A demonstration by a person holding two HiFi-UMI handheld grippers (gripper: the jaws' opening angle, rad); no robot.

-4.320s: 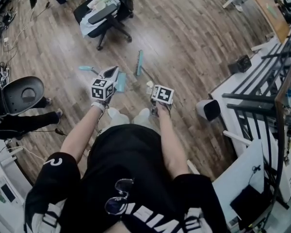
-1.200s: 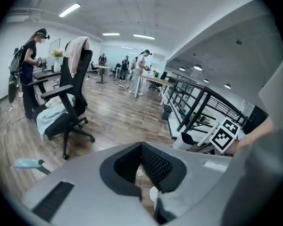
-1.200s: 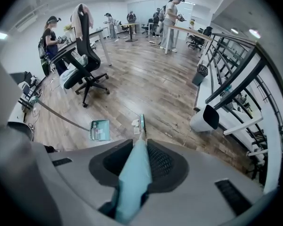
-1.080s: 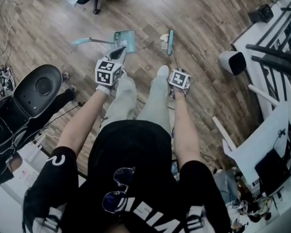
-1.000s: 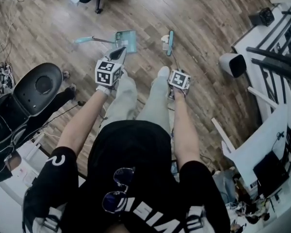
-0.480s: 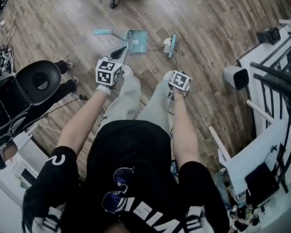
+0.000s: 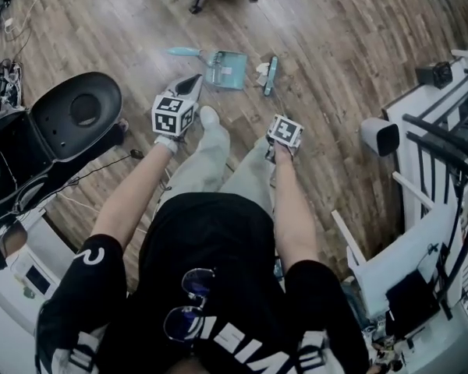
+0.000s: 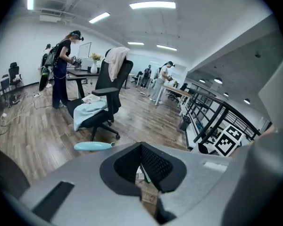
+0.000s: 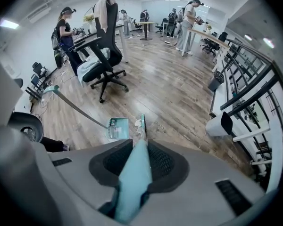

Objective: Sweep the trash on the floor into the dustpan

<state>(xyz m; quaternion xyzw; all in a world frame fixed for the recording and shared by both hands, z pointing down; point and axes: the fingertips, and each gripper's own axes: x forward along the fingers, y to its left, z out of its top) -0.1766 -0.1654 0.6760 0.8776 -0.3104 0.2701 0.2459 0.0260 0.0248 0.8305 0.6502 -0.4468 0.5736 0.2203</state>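
Trash (image 7: 260,68), a small pale crumpled scrap, lies on the wooden floor (image 7: 335,37) in front of the person's feet. It sits between the teal dustpan (image 7: 225,61) on its left and the broom head (image 7: 271,75) just beside it on its right. The right gripper (image 9: 139,163) has its fingers clenched on the teal broom handle (image 9: 132,187), which runs forward and down to that head. The left gripper (image 8: 144,169) hovers short of the pan with its fingers slightly parted and nothing between them. The pan's long handle (image 9: 75,108) reaches away to the left, untouched. The step in hand looks like the set-up for the sweeping stroke, with the broom placed behind the scrap and the pan waiting opposite. The next move probably calls for a short, low push of the head leftward toward the pan. Since nothing steadies the pan, it may slide, so the free gripper would do well to take its handle first.
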